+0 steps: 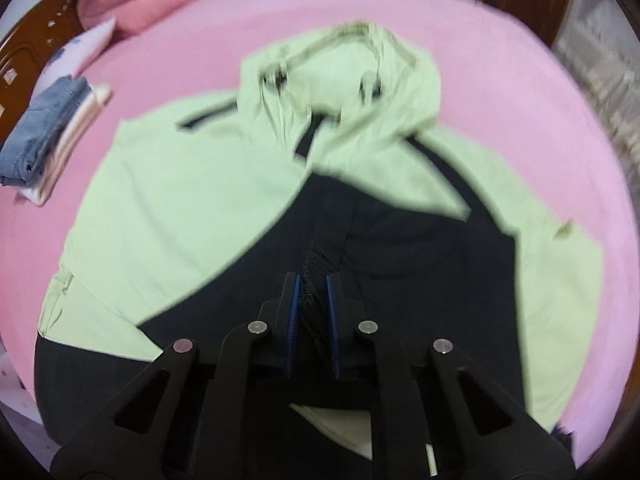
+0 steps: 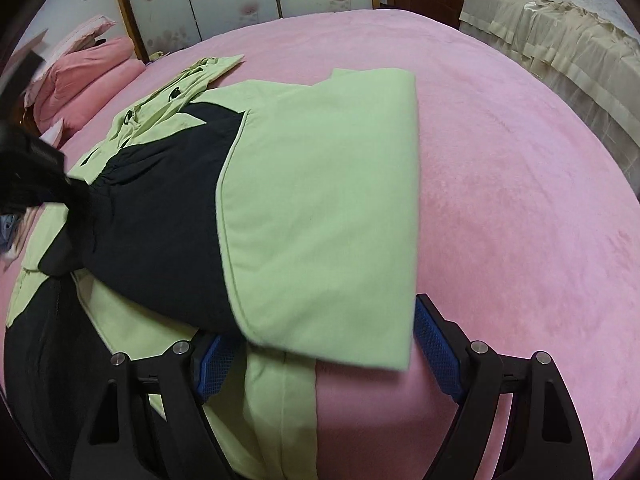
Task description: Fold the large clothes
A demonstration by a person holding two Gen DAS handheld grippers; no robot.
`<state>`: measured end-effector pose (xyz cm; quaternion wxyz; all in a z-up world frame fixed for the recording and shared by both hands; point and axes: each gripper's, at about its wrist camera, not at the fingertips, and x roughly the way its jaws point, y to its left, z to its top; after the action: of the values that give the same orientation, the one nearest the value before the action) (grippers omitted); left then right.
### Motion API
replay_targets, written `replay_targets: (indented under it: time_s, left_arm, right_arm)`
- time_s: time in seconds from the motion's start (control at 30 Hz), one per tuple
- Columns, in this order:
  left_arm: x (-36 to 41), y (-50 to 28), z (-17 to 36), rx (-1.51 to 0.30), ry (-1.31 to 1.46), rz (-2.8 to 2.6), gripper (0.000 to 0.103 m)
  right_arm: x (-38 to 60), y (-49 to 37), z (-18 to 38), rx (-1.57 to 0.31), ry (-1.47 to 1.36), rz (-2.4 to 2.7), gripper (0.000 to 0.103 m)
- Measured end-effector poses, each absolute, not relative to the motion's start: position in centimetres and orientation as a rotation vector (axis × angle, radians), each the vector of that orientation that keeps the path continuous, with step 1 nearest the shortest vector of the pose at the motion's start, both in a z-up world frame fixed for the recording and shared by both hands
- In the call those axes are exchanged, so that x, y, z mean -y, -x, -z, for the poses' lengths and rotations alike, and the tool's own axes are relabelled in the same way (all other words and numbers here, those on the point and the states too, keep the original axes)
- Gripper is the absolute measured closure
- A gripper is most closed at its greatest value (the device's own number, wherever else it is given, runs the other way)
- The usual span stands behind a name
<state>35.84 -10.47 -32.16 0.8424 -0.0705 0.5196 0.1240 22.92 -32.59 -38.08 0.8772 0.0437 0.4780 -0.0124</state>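
While clamping black cuff (image 1: 316, 276), left fingers (image 1: 294, 320).

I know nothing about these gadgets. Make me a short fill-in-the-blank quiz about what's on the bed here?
1. The hooded jacket is light green and ____.
2. It lies on a ____ bed cover.
3. The left gripper is shut on a bunched black ____ of the jacket.
4. The right gripper stands ____ around the jacket's edge.

Answers: black; pink; cuff; open

Black hand-held gripper (image 1: 312, 304), blue pads (image 1: 294, 312), silver screws (image 1: 258, 327)
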Motion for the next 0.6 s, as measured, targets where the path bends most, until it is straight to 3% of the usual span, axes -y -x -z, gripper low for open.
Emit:
replay_targets:
  time_s: [0.33, 0.6]
  left_arm:
    - [1.2, -35.6, 20.9, -0.817, 0.197, -0.382, 0.096]
    - [-7.1, -34.2, 26.2, -0.984, 0.290, -0.593, 0.096]
  right_arm:
    - [32.2, -25.6, 38.5, -0.993, -0.049, 0.016, 0.020]
    - [31.7, -27.3, 38.0, -0.979, 0.041, 0.005, 0.020]
